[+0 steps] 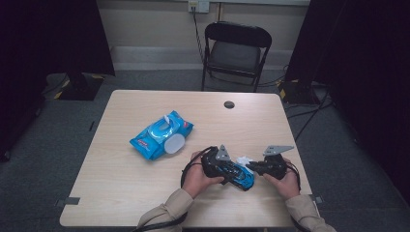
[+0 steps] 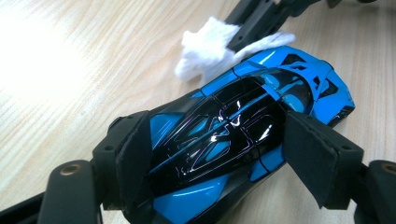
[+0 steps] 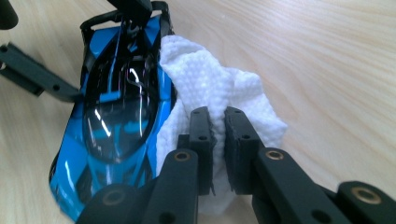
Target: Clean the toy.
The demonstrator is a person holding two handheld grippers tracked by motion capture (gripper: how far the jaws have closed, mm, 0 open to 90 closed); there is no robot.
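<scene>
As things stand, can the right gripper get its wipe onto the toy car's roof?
Probably yes. The right gripper, shut on the white wipe, already presses it against the blue toy car's side, and the roof lies bare beyond the left gripper.

We cannot read the print on the blue wipe pack [image 1: 161,135]. The toy car's [image 2: 224,140] near end runs off the bottom edge in the left gripper view, its flanks hidden behind the pads.

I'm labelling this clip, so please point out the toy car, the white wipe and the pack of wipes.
toy car [image 2: 224,135]: left gripper view, on its glossy black roof.
white wipe [image 3: 210,84]: right gripper view, on the crumpled top fold.
pack of wipes [image 1: 147,137]: high view, on the blue wrapper left of the lid.
</scene>
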